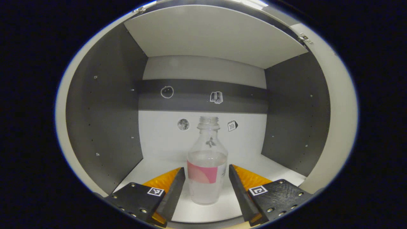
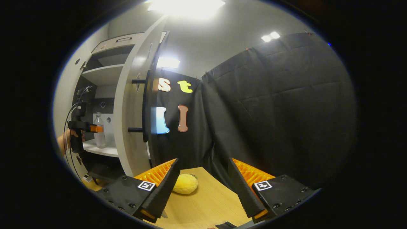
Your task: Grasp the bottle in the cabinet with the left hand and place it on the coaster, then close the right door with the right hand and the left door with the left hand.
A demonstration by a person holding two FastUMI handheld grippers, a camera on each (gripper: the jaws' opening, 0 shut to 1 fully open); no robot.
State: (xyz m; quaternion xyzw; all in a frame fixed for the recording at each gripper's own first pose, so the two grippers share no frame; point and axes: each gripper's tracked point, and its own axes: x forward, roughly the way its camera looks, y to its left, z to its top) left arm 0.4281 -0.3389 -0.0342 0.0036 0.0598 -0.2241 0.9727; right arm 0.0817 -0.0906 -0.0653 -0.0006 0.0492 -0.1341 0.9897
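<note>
A clear bottle with a pink label and some liquid inside stands upright on the white cabinet shelf. My left gripper is open inside the cabinet, one finger on each side of the bottle's lower body, with a small gap on both sides. In the right gripper view the bottle stands small on the shelf at far left, with the left gripper and the hand holding it beside it. The right door stands open, with a dark bar handle. My right gripper hangs open above the wooden table.
The cabinet has dark side walls, a white shelf above and small stickers on its back wall. A yellow plush toy lies on the table near my right gripper's fingers. The black cloth wall hangs behind the table.
</note>
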